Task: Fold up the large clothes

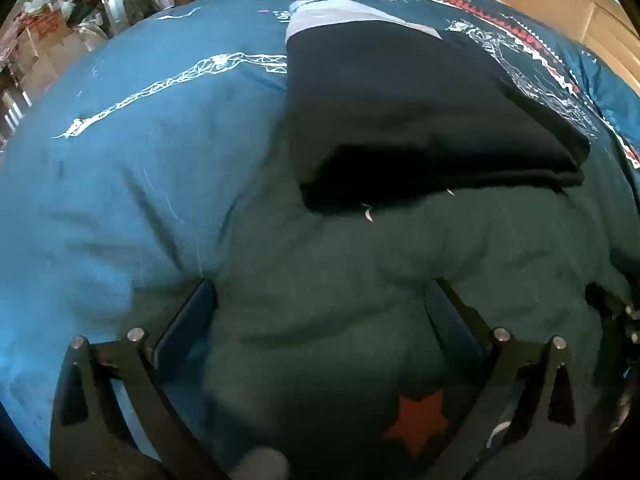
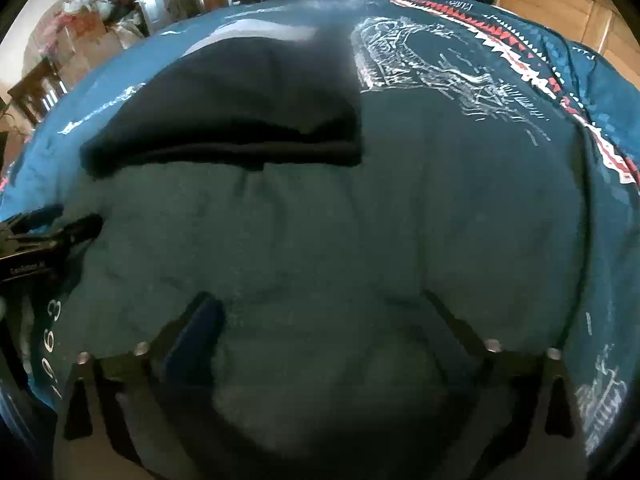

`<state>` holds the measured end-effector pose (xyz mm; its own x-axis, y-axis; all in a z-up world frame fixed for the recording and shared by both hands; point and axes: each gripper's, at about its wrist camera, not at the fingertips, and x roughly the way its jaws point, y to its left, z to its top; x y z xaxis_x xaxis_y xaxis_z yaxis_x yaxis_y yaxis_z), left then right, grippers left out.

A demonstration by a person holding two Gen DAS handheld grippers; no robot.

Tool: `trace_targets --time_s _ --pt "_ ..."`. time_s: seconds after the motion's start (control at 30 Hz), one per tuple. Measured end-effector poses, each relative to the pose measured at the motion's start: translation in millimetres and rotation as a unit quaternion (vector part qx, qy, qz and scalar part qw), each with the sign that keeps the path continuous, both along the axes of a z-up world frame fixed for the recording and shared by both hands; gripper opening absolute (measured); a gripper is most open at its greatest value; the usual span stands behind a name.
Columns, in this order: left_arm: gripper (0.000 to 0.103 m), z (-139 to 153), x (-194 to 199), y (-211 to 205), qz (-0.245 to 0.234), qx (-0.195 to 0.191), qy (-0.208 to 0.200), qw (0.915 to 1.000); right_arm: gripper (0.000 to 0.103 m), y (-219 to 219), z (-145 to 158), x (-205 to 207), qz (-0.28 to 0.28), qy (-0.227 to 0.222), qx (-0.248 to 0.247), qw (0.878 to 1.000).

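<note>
**Two open grippers over one teal garment**

Blue printed bedding (image 1: pixel 120 184) fills both views, with wooden panelling (image 2: pixel 560 8) behind and a cluttered corner of boxes (image 1: pixel 40 48) far left. One large dark teal garment (image 2: pixel 320 240) lies spread on it, carrying a red star (image 1: pixel 420 424) near its close edge. One folded black garment (image 1: pixel 400 112) sits just beyond, touching the teal one's far edge. The left gripper (image 1: pixel 320 304) has its jaws spread wide, teal cloth between them, gripping nothing. The right gripper (image 2: pixel 320 312) is likewise wide apart over the same cloth; whether the tips touch the fabric I cannot tell. Bare bedding lies left and right of the garments.
</note>
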<state>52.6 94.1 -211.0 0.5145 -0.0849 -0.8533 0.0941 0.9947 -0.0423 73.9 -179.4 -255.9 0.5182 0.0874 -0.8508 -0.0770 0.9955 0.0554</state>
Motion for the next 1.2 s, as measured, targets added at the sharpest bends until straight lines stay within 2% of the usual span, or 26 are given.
trace_targets --time_s 0.13,0.47,1.2 --pt "0.103 -2 2 1 0.014 -0.012 -0.01 0.9998 0.103 2 -2 1 -0.004 -0.008 -0.008 1.0" --pt "0.103 -5 -1 -6 0.01 -0.001 -0.024 0.9997 0.103 3 -6 9 -0.029 -0.013 -0.007 0.999" --pt "0.103 -8 -4 -8 0.011 0.006 -0.036 0.9993 0.103 0 -11 17 -0.034 -0.023 0.003 0.999"
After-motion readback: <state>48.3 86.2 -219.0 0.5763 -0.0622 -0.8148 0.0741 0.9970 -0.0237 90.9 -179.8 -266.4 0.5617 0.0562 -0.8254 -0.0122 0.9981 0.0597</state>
